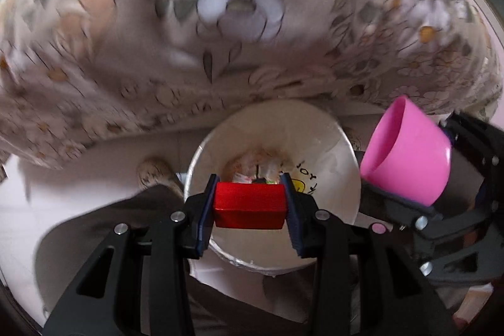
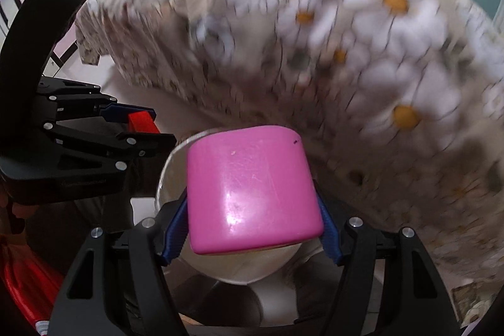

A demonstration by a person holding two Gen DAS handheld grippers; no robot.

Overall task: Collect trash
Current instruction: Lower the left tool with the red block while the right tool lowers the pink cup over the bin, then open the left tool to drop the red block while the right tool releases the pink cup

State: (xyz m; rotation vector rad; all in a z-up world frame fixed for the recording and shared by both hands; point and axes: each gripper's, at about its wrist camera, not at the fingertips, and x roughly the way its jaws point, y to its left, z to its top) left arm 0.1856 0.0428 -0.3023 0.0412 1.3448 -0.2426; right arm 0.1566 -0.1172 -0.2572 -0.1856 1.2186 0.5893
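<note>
My left gripper (image 1: 250, 203) is shut on a red block (image 1: 249, 205) and holds it right above the open mouth of a white trash bin (image 1: 324, 140) with wrappers at its bottom. My right gripper (image 2: 252, 232) is shut on a pink plastic cup (image 2: 252, 188), tilted, held over the bin's rim (image 2: 163, 175). In the left wrist view the pink cup (image 1: 406, 153) and right gripper sit at the bin's right side. In the right wrist view the left gripper (image 2: 138, 122) with the red block (image 2: 141, 120) is at the left.
A bed or table covered in a daisy-print cloth (image 1: 239, 30) stands just behind the bin and fills the upper view (image 2: 346, 52). White floor (image 1: 19, 210) lies at the left. A red object (image 2: 22, 279) is at the lower left of the right wrist view.
</note>
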